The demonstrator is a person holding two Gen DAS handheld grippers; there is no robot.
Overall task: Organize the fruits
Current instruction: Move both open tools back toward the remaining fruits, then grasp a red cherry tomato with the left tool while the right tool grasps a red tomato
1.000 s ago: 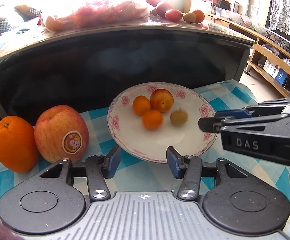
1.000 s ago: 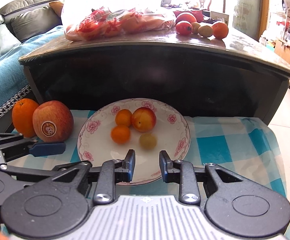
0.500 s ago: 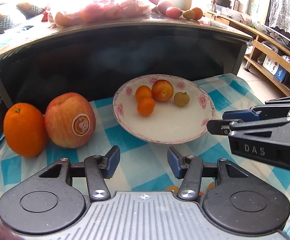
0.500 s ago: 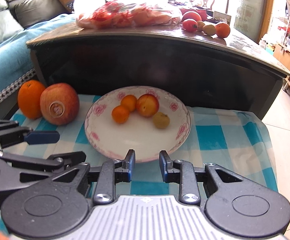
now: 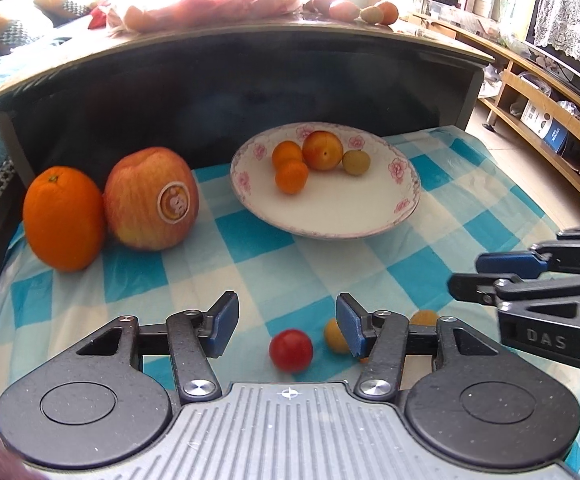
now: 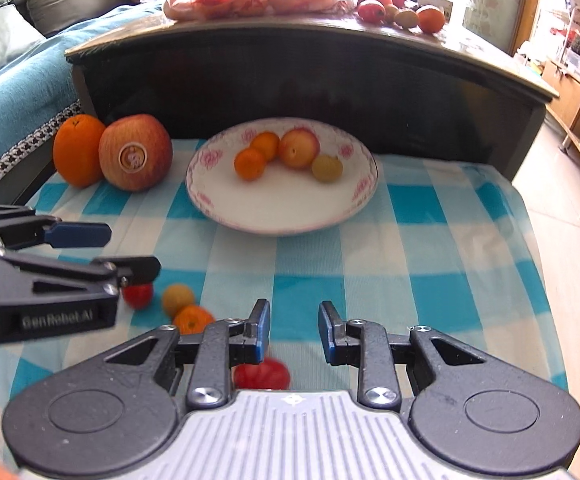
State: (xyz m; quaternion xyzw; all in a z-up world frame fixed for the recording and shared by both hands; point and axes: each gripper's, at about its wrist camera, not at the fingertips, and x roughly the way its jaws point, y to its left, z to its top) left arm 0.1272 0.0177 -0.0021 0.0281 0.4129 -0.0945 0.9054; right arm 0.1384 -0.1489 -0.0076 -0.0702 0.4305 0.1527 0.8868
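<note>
Left wrist view: left claw point(image 5: 286, 324) stands wide open and empty, its blue pads well apart above a blue-and-white checked cloth point(image 5: 250, 248). A smooth, round red tomato point(image 5: 291, 350) lies on the cloth between the fingers, with a small yellow-orange fruit point(image 5: 333, 336) just beside the right pad. A shallow white plate point(image 5: 330, 216) with a pink floral rim holds two small oranges, a glossy red-yellow plum point(image 5: 323, 150) and a dull greenish-brown fruit point(image 5: 356, 162). Left of the plate, a streaked apple point(image 5: 150, 198) bearing a round sticker touches a dimpled orange point(image 5: 63, 218). A dark desk point(image 5: 250, 80) stands behind.

Right wrist view: right claw point(image 6: 293, 332) is open to a moderate gap and grips nothing. A red tomato point(image 6: 262, 376) lies on the cloth beneath its left pad, partly hidden. To the left, near the other claw's tips, lie a red fruit point(image 6: 138, 295), a yellowish fruit point(image 6: 177, 298) and a small orange point(image 6: 192, 319), close together.
</note>
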